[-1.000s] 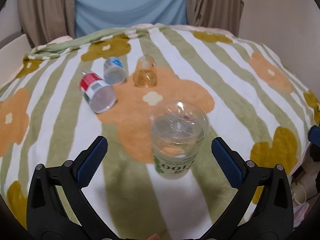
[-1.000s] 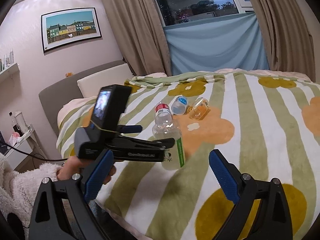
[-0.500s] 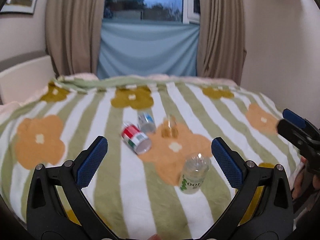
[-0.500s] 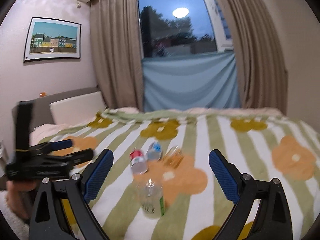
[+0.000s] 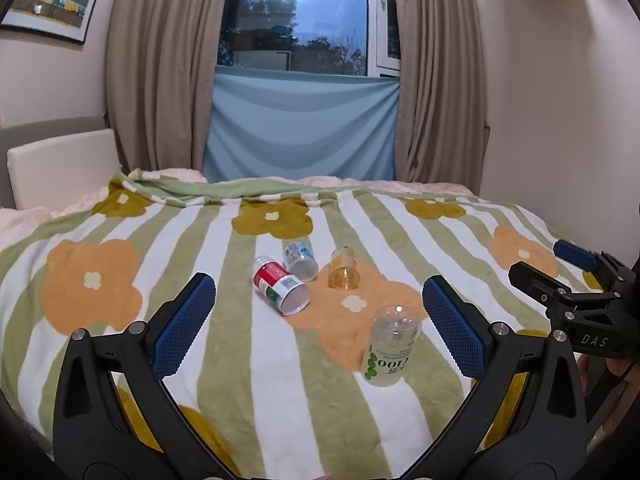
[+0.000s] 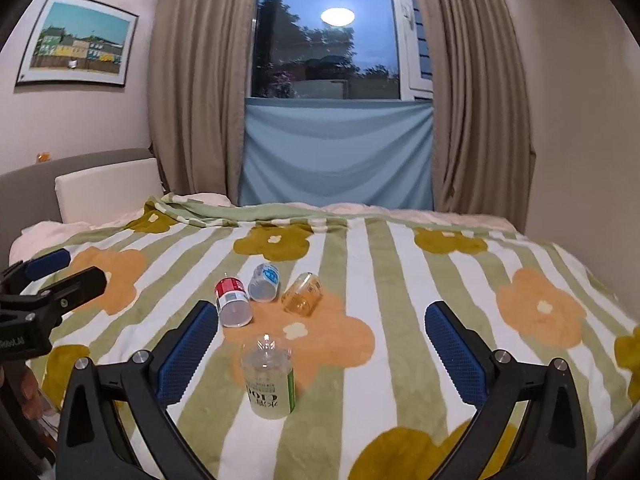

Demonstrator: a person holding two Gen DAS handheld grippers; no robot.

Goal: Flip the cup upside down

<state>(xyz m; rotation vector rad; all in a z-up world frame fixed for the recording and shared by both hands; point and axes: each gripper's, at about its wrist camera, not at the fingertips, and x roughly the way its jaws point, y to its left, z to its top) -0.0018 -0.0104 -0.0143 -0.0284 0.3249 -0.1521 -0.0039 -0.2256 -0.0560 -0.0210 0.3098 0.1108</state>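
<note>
A clear plastic cup with a green label (image 5: pixel 390 350) stands upside down on the flowered blanket, also in the right wrist view (image 6: pixel 269 382). My left gripper (image 5: pixel 318 324) is open and empty, drawn back from the cup, which sits apart from its right finger. My right gripper (image 6: pixel 322 352) is open and empty, well short of the cup. Each gripper shows in the other's view: the right one at the right edge (image 5: pixel 576 276), the left one at the left edge (image 6: pixel 44 280).
Three cups lie on their sides behind: a red-labelled one (image 5: pixel 282 290), a blue-labelled one (image 5: pixel 300 260) and an amber one (image 5: pixel 343 269). The bed's blanket (image 5: pixel 120 320) drops off at the near and right edges. Curtains and a wall stand behind.
Both grippers have pulled back and up from the bed, so the upside-down cup now looks smaller and farther. The cup stays standing where it was.
</note>
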